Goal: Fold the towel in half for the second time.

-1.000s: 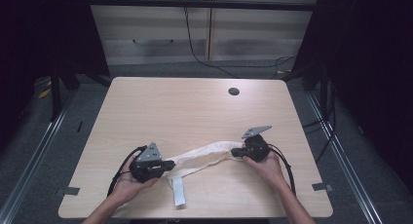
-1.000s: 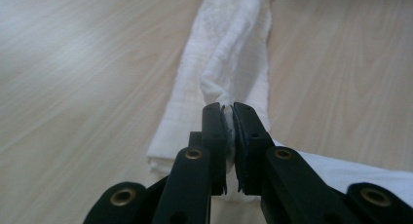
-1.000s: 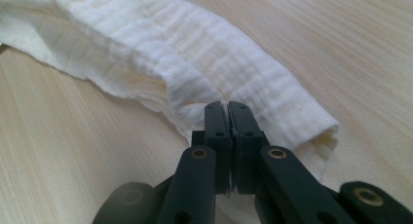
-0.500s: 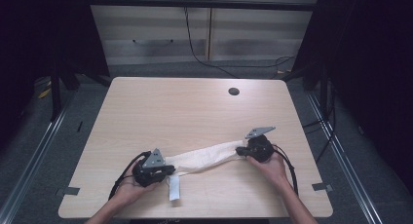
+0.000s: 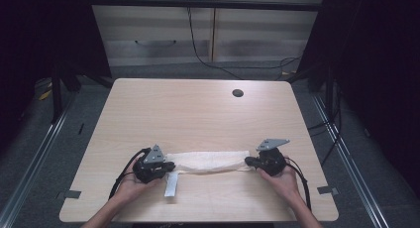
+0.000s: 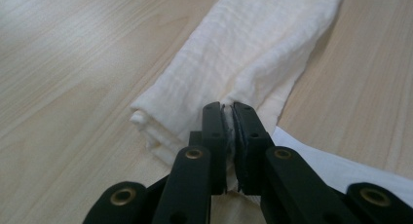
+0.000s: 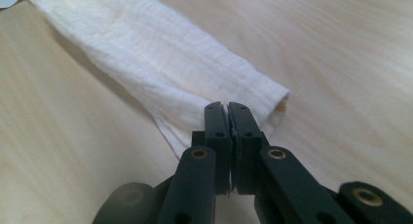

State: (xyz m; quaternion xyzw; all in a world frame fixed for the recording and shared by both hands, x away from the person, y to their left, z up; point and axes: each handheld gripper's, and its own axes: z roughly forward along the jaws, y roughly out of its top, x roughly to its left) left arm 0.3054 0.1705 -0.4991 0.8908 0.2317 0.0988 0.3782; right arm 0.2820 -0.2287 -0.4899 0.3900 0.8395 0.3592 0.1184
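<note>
I've got the L gripper (image 5: 168, 167) pinched tight on one end of the white cloth (image 5: 210, 161), jaws all but closed w/ just fabric between them. In the left gripper view (image 6: 228, 109) the cloth (image 6: 253, 53) bunches up right at the tips and runs straight away from the jaws as a long folded strip; a folded edge sits just to the side of the tips, resting on the table (image 6: 73, 63). A thin white tag (image 5: 171, 184) hangs off the cloth right beside that gripper, on my side of it; it shows again as a flat white piece (image 6: 341, 165) next to the jaws.

R gripper (image 5: 249, 161) is likewise clamped on the opp. end, jaws nearly together w/ a lower corner of the cloth caught in them. In the right gripper view (image 7: 228, 107) the strip (image 7: 160, 58) leads off from the tips, and its hemmed end lies just past them to one side, touching the wood.

So the cloth sits between the 2 grippers, stretched flat along the table (image 5: 198, 109), each end at one set of tips. My hands wrap the gripper bodies from behind; cables trail back from both. A small dark hole (image 5: 237, 93) in the tabletop is well ahead of the R gripper, far from the cloth.
</note>
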